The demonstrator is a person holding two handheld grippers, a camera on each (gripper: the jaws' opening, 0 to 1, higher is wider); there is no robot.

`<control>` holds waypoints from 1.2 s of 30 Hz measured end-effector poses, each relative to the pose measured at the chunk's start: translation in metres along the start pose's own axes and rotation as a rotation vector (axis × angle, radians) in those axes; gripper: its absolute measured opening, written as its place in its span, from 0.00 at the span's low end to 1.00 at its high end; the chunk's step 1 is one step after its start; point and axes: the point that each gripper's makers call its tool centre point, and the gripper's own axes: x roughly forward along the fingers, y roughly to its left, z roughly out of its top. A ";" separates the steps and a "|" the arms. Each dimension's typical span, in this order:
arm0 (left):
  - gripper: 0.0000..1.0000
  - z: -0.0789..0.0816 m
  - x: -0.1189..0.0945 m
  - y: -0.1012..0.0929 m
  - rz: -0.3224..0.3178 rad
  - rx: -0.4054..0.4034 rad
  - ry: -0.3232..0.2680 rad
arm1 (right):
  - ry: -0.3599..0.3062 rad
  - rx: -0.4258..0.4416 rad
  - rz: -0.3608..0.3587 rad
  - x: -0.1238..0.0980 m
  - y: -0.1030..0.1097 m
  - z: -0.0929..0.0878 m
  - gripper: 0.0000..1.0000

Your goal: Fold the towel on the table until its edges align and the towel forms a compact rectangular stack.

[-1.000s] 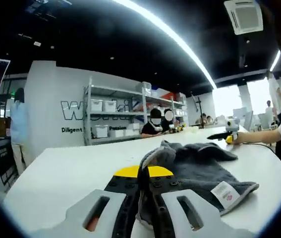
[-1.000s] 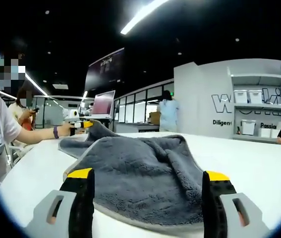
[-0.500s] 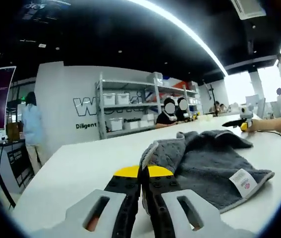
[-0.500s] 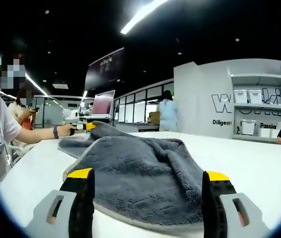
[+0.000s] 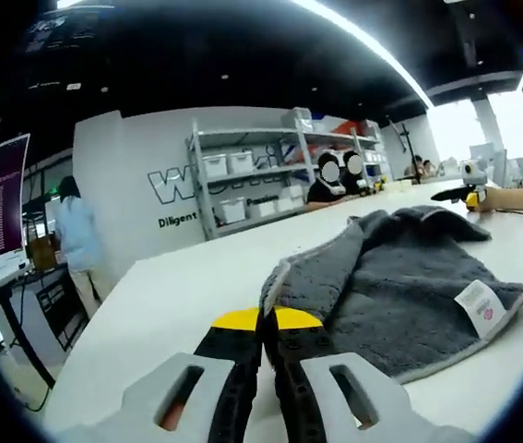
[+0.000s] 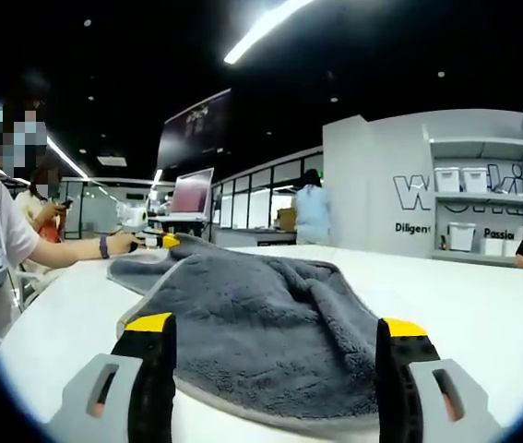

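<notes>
A: Where is the towel (image 5: 399, 295) from each tool?

B: It lies on the table (image 5: 178, 305), its long axis running from one gripper to the other. The left gripper (image 5: 267, 323) is closed on 1 corner. The right gripper (image 6: 275, 334) stands wide open, holding nothing, at the opposite edge (image 6: 270, 411), which lies between its jaws.

A: Which is nearer for the fold?

B: The left, I think; it already holds a corner.
</notes>
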 end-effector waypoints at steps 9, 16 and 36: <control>0.03 -0.011 0.003 0.003 0.020 0.052 0.065 | 0.000 0.000 -0.001 0.000 -0.001 0.000 0.91; 0.03 -0.019 0.004 0.009 0.033 0.074 0.106 | 0.001 -0.001 0.000 -0.001 0.001 0.000 0.91; 0.03 -0.040 0.002 0.015 0.043 0.038 0.188 | 0.005 -0.003 -0.004 0.000 0.001 -0.001 0.91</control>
